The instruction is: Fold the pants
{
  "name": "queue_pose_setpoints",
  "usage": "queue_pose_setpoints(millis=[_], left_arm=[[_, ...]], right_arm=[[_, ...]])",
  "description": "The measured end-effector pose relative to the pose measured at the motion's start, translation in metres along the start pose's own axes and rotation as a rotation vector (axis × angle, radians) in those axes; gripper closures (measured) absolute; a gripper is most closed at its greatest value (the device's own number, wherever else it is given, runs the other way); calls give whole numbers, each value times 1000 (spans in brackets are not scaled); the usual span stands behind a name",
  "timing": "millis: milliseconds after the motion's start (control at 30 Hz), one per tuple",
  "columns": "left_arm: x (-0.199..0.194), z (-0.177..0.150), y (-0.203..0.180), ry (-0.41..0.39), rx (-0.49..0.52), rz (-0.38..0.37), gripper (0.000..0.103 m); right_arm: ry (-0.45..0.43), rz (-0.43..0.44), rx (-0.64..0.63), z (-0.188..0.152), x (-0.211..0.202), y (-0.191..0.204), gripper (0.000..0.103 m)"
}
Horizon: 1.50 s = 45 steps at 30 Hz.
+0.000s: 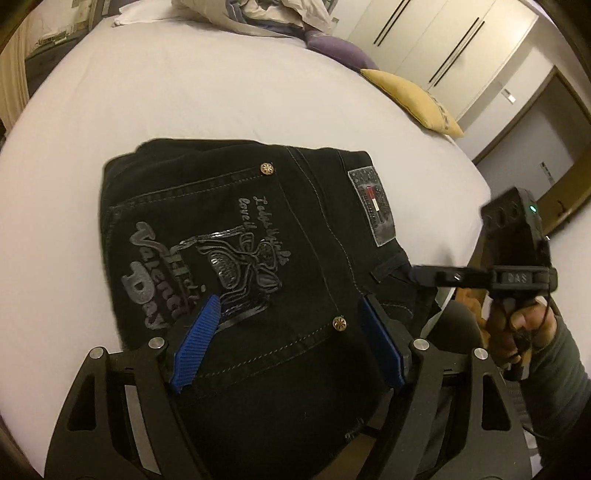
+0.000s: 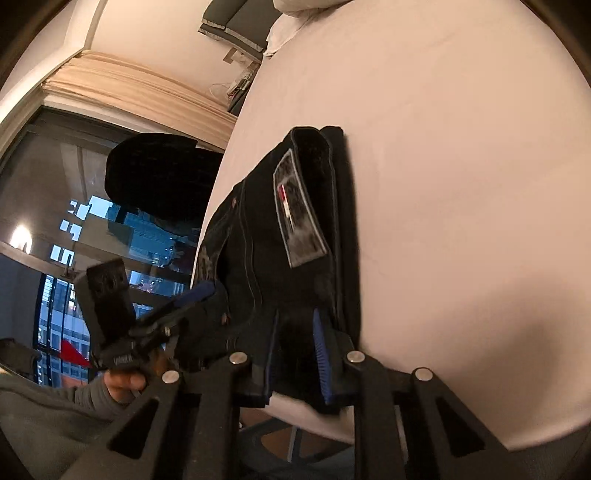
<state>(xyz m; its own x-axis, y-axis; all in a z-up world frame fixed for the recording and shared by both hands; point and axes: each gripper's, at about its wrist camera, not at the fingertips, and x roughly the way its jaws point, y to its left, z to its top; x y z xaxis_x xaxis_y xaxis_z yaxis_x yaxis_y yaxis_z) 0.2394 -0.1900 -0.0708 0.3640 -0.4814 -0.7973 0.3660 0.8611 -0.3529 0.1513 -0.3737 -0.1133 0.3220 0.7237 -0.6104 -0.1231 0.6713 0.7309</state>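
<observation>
Black jeans lie folded into a compact bundle on the white bed, back pocket print and waistband patch facing up. My left gripper is open, its blue pads spread just above the pocket near the bed's front edge. My right gripper is at the waistband end of the jeans, its blue-padded jaws closed to a narrow gap with the thick fabric edge between them. The right gripper also shows in the left wrist view, touching the jeans' right edge.
A yellow cushion and a purple cushion lie at the bed's far right, with crumpled bedding at the head. Wardrobe doors stand beyond. A dark window is left of the bed.
</observation>
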Motion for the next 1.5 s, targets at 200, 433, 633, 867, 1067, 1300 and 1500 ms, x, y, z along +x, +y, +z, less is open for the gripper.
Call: queue_pose_setpoints(millis=[200,433,633,867,1067,1300,1500], left_arm=[[-28,-1,12,-38,1,171,25],[-28,0,39,-5,-28,344,11],[1,-4,70,121,-105,329,10],[14,3,74,146,-96,287,10],[20,5,73,163,-64,280,20],[23,6,65,183,-16,283,48],[21,9,64,180,7,302,66]], right_arm=[[-99,-77,53,5,-37,-6,36],[-78,-65,39,44,-9,6,36],[38,-91,72,65,26,-8,31],[59,-138,24,69,40,2,31],[76,-129,-10,66,39,2,35],[96,-206,-91,62,48,18,61],[76,-293,-187,56,49,40,71]])
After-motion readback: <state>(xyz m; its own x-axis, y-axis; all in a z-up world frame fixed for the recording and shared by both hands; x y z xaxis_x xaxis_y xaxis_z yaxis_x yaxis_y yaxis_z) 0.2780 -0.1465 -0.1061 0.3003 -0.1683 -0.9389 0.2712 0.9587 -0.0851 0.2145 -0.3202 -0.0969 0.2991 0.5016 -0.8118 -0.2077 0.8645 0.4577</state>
